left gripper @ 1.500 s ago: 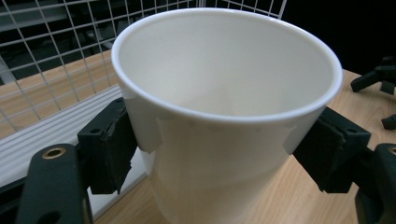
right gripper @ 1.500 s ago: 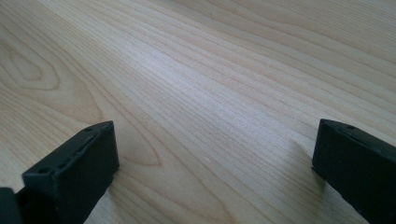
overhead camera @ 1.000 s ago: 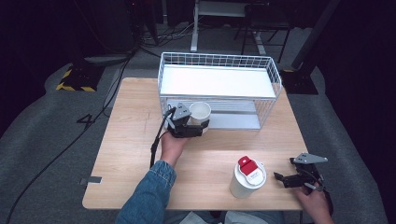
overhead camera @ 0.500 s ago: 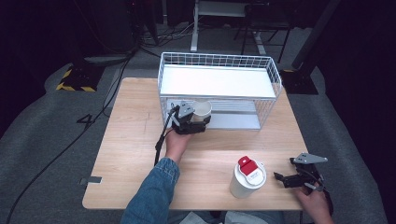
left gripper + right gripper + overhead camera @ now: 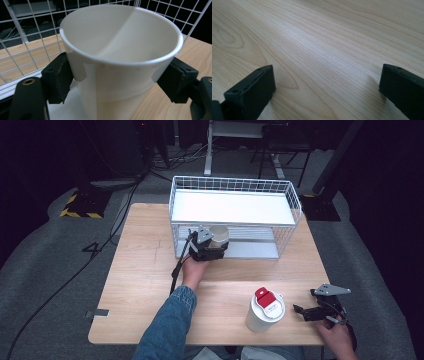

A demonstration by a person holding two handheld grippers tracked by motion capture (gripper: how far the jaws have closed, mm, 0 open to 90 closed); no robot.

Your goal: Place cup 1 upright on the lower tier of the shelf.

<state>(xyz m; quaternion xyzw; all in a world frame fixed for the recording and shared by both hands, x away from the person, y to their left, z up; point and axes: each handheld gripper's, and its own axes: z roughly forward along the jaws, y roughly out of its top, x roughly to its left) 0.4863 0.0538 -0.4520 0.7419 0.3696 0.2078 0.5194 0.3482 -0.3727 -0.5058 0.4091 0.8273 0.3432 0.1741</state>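
Left gripper view: the white, thin-walled paper cup (image 5: 120,62) is sitting upright between the black jaws of the left gripper (image 5: 117,85), clamped low on its wall. It is probably light and easily crushed, so gentle pressure beneath the stiff rolled rim suits it. In the high view, the outstretched left forearm is holding it at the white wire basket's (image 5: 295,205) lower front opening; the right gripper (image 5: 312,312) is resting wide-jawed on the wooden table (image 5: 140,285), near a white lidded container with a red cap (image 5: 264,310).
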